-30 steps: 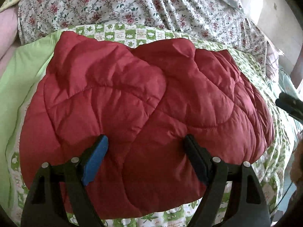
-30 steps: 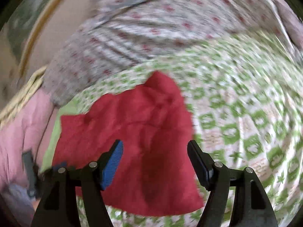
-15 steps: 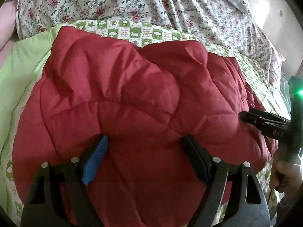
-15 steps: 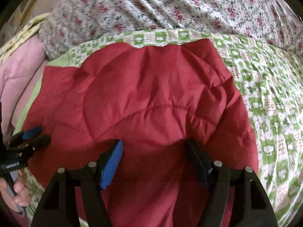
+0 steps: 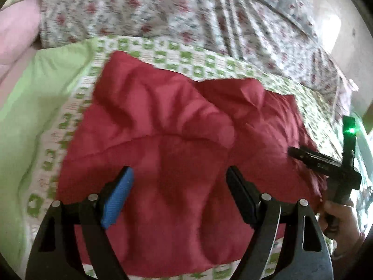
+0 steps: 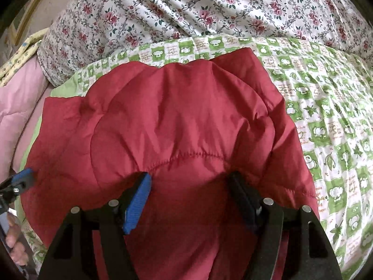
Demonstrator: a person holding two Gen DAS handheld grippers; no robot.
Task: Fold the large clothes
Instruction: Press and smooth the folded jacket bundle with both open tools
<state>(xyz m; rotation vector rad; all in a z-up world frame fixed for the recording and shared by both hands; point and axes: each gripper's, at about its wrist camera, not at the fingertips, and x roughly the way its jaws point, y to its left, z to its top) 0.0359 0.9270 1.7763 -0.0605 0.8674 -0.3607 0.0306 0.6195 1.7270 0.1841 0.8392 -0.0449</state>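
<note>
A red quilted jacket (image 5: 163, 154) lies spread on a bed, resting on a green-and-white patterned sheet (image 6: 331, 107) that shows along its far edge and on its right side. Behind the sheet, a bunched floral blanket (image 6: 209, 9) runs across the back of the bed, and a pink cover (image 6: 21, 93) sits at the left edge. The jacket is puffy and creased, with a curved stitched seam across its middle in the right wrist view and a raised fold near its far edge in the left wrist view. The left gripper (image 5: 179, 196) hangs over the near part of the jacket with its jaws wide apart; the blue pad (image 5: 119, 200) and the black finger opposite it have only red fabric beneath them, and nothing is pinched between them. The right gripper (image 6: 190, 200) is also spread apart over the jacket close to the stitched seam; its fingertips look to be near or against the fabric, but no fold is caught between them. In the left wrist view the right gripper reaches over the jacket's right edge, carried by a hand (image 5: 340, 219), with a green light glowing on it. In the right wrist view the left gripper's blue tip sits at the jacket's left edge.
</note>
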